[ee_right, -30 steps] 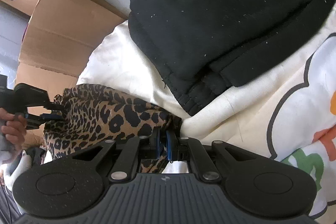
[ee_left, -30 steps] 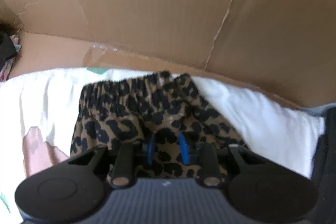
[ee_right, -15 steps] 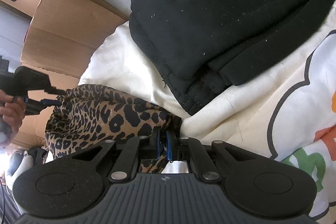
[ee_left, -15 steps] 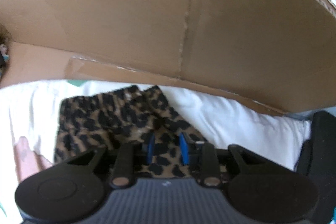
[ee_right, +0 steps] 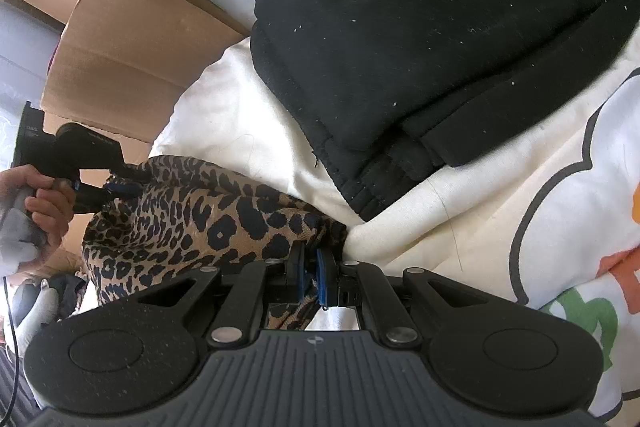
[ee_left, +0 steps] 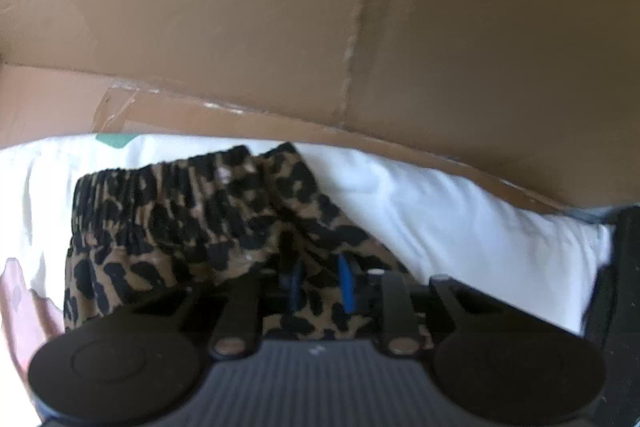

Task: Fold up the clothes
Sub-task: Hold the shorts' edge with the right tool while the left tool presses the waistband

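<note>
While both grippers pinch it, leopard-print garment (ee_right: pixel 208 223) stretched between them, waistband (ee_left: pixel 160 187) outward

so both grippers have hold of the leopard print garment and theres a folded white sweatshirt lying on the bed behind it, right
Not quite: the folded sweatshirt is black, not white, as the right wrist view shows. It lies on the cream bedding behind the leopard print garment. The right gripper is clamped on that garment, and the left gripper has the fabric between its closing jaws.
</note>
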The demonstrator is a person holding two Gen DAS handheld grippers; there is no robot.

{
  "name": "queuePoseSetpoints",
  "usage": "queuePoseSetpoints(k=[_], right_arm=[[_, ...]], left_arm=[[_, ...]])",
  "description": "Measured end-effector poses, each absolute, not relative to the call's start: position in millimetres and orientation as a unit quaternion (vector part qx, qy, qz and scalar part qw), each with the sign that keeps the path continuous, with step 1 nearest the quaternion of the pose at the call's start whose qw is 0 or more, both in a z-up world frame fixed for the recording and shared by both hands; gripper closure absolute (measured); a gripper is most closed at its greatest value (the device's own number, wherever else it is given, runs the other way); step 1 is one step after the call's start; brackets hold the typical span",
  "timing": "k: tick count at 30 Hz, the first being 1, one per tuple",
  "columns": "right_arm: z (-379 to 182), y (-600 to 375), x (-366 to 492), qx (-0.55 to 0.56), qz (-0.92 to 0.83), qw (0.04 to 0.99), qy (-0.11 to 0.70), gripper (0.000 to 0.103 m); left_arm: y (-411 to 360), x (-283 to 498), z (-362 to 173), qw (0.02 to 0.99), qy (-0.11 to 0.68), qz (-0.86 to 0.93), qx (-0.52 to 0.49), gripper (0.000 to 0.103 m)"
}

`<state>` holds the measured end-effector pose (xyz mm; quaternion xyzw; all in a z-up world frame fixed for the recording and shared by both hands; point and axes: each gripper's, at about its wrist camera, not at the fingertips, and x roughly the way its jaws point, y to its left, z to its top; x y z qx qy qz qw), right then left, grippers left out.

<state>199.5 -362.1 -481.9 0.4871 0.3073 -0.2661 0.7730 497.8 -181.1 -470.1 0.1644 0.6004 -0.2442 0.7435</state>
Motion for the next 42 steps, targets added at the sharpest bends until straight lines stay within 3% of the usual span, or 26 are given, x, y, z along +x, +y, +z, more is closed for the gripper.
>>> queuePoseSetpoints(k=[8, 14, 17, 28, 32, 42], right_arm=[[-480.7, -361.1, 201.8, 0.48, -0.268, 0.775, 0.311, 0.093], [-481.3, -360.6, 202.5, 0.479, -0.268, 0.776, 0.311, 0.093], [-481.7, -360.5, 202.6, 0.478, -0.267, 0.777, 0.311, 0.093], [-480.1, -361.2, 202.0, 0.476, -0.265, 0.778, 0.313, 0.093], [-478.9, -361.1, 202.1, 0.477, -0.265, 0.777, 0.313, 0.093], [-478.1, -364.6, 202.1, 0.495, -0.268, 0.766, 0.31, 0.093]], left_arm=[[-193.4, 488.9, -471.4, 0.741, 0.599, -0.241, 0.184, 0.078], [-180.8, 490.2, -466.6, 0.745, 0.604, -0.248, 0.138, 0.078], [-171.6, 498.3, -469.5, 0.745, 0.617, -0.232, 0.1, 0.09], [-199.4, 490.3, -472.2, 0.743, 0.626, -0.207, 0.112, 0.09], [-203.6, 484.4, -468.2, 0.747, 0.622, -0.209, 0.108, 0.102], [-200.3, 474.4, -424.3, 0.745, 0.606, -0.273, 0.048, 0.103]])
